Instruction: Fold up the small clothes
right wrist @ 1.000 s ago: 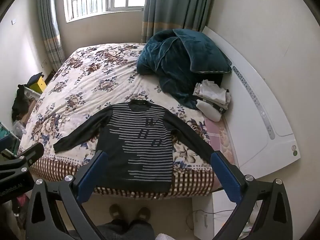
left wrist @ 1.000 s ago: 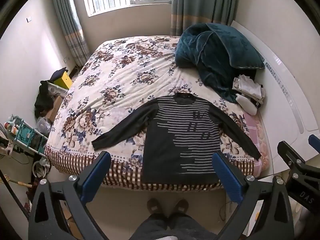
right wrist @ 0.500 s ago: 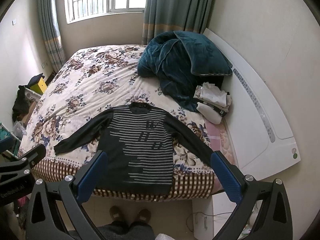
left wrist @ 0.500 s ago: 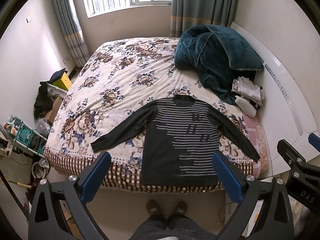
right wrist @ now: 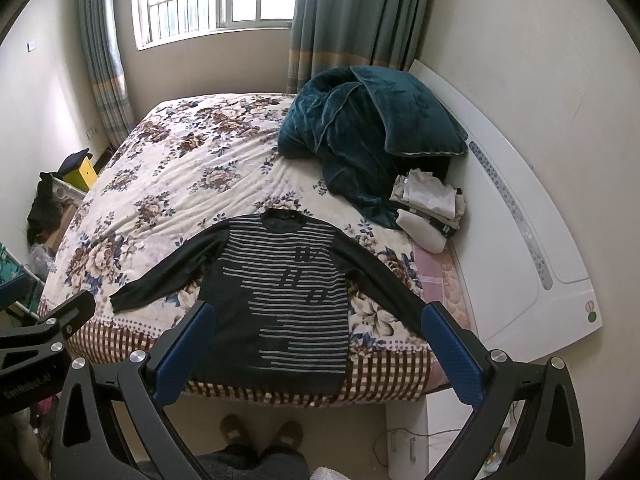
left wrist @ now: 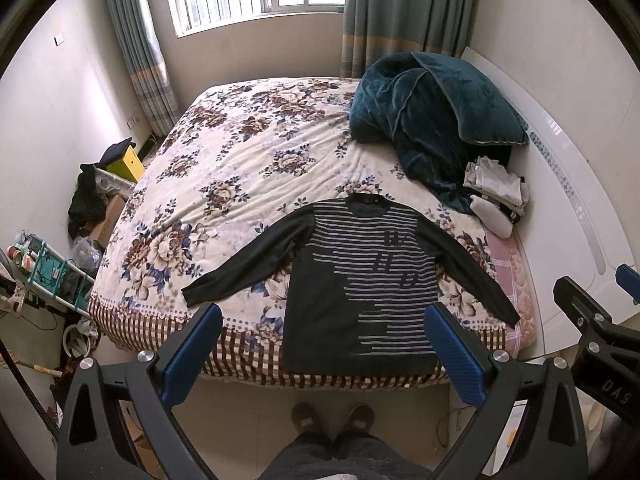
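At the foot of a bed (left wrist: 256, 168) dressed in a cream floral quilt with a brown checked skirt, I am standing with a hand-held gripper in each hand, both raised above the mattress and both gaping wide with nothing between their blue ribbed pads. The left hand-held gripper (left wrist: 323, 350) is framing the lower hem of a dark sweater (left wrist: 360, 300), while the right hand-held gripper (right wrist: 318, 350) is looking down on the same garment (right wrist: 280, 300) from slightly further right. The sweater is lying flat and face up near the bed's front edge, collar pointing toward the window, both plain dark sleeves spread outward and downward; pale horizontal stripes are covering its chest and stepping down one side, and its hem is hanging just over the checked border.

Against the white headboard (right wrist: 520, 216), a plush teal blanket (right wrist: 360, 140) is slumping in a heap, with a small stack of folded pale clothes (right wrist: 432, 196) just beside it. On the floor to the left, an open cardboard box (left wrist: 110, 220) is sitting under a draped black garment; its contents cannot be made out.

Compared with a second ago, the sweater is sitting a little lower in both views, so the cameras are tilting or lifting slightly; the garment itself is lying as it was, and the hand-held grippers are staying just as wide.
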`<state>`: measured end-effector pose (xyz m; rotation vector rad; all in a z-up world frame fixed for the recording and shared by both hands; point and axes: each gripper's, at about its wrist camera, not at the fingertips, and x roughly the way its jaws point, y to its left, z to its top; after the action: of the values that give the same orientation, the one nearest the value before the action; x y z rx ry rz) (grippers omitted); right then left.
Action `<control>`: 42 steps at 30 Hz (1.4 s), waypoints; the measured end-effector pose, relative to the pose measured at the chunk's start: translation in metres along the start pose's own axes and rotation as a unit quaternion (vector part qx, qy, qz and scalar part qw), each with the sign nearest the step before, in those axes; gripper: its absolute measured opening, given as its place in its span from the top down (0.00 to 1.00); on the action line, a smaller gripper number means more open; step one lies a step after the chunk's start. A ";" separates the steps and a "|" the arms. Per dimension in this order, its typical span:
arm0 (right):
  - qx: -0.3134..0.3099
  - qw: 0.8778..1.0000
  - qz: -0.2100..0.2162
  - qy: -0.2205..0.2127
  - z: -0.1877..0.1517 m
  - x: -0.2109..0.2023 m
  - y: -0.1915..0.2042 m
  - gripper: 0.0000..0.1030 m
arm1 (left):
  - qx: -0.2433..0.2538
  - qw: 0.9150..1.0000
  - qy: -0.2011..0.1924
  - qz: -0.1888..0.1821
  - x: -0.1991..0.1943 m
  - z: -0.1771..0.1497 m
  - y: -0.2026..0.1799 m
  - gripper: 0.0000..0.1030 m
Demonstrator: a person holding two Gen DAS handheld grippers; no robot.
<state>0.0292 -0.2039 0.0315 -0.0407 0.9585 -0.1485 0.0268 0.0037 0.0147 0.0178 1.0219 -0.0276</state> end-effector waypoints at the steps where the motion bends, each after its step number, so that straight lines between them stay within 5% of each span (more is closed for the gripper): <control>1: 0.000 1.000 0.001 0.000 0.001 0.001 -0.002 0.00 | -0.001 1.000 0.001 0.000 0.000 0.000 0.000 0.00; 42: -0.002 1.000 0.006 -0.006 0.003 0.000 0.004 0.00 | -0.006 1.000 -0.008 0.000 -0.003 0.011 0.002 0.00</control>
<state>0.0318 -0.2004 0.0328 -0.0403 0.9464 -0.1349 0.0343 0.0055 0.0228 0.0073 1.0063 -0.0210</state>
